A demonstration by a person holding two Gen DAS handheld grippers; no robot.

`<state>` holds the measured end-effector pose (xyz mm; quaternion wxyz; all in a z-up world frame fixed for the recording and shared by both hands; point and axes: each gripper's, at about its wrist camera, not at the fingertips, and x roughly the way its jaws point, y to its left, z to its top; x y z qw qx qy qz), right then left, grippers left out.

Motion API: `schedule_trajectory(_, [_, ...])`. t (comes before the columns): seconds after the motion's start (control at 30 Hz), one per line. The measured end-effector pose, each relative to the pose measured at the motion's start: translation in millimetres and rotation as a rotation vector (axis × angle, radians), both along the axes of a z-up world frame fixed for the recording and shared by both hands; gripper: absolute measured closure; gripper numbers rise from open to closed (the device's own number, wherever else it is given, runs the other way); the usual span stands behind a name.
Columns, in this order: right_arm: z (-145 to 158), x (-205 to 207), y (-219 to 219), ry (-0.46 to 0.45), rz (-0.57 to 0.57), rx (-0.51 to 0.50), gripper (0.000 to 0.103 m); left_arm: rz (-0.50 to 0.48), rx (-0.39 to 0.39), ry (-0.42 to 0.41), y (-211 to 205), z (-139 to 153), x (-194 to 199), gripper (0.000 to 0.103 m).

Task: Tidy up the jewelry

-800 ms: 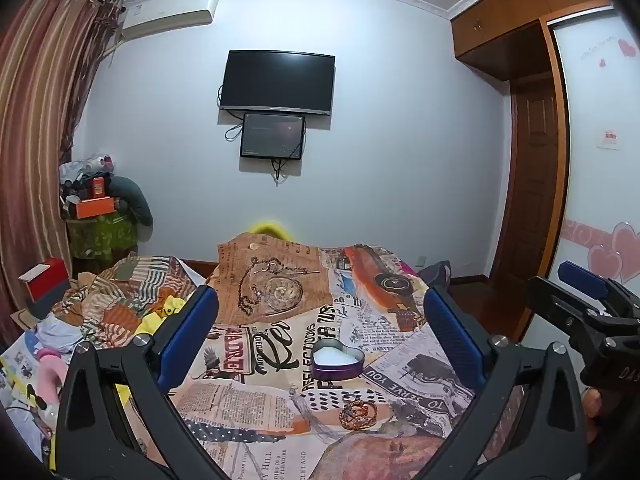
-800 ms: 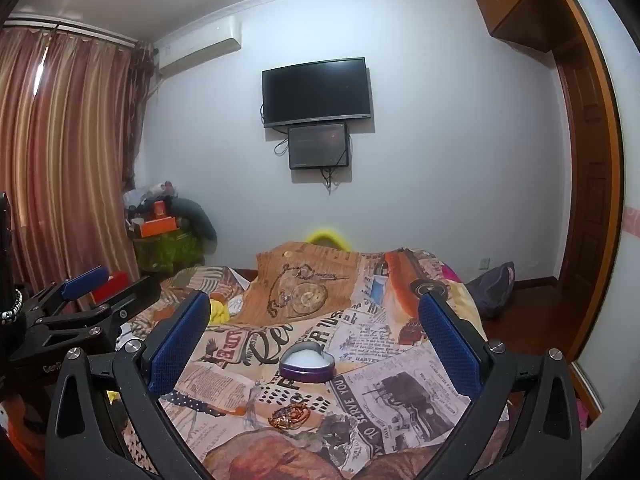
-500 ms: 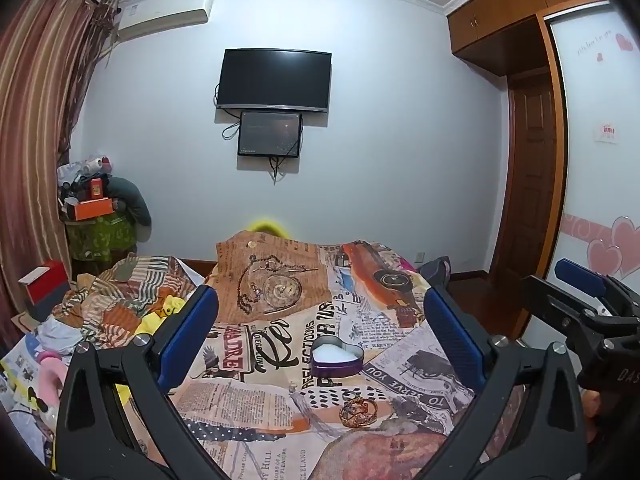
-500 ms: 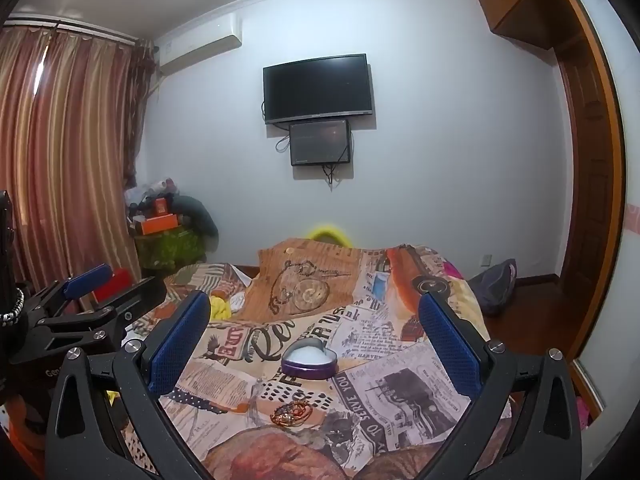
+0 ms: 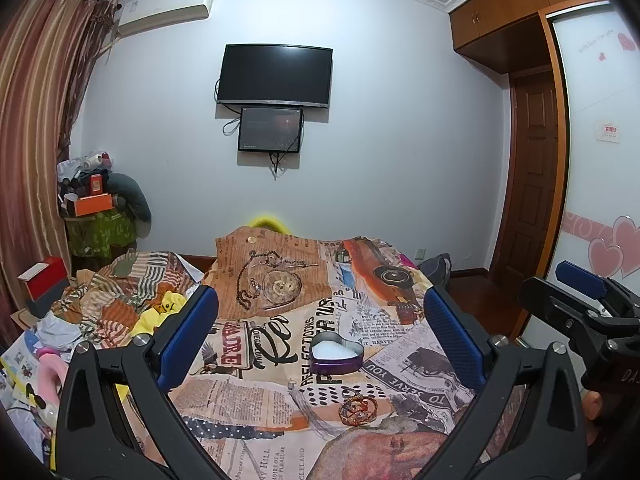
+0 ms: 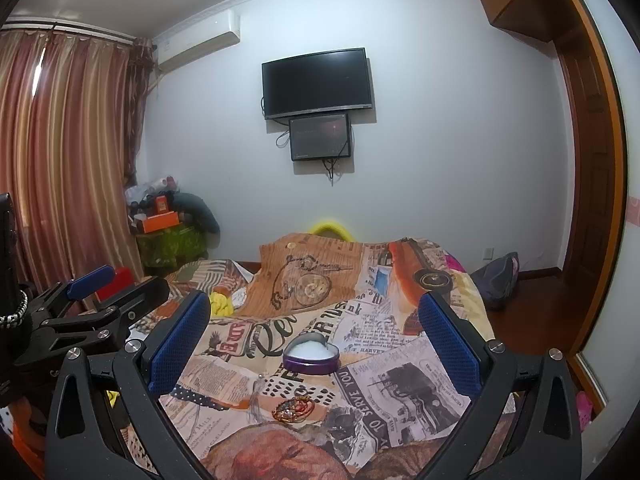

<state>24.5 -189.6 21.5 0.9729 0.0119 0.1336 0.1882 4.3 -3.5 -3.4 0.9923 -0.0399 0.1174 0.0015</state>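
Tangled jewelry, pieces indistinguishable

A: Where is the heart-shaped box?
B: It lies open on the bed, purple wall, white inside.
A: And the bracelet?
B: Flat, near the box, at its six o'clock, apart.

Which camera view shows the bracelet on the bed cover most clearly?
The left wrist view: the bracelet lies nearer the picture's middle, its beads more distinct. The right wrist view shows it flatter and lower in the frame.
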Motion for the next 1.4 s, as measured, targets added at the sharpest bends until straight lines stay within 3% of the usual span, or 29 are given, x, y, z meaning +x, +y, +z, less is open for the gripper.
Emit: schedule_trajectory(1.4, [-2.0,2.2,-1.6,0.013,0.004,0.001,0.0,0.001,-0.005,0.009,0.4,-3.3,3.7,0.0])
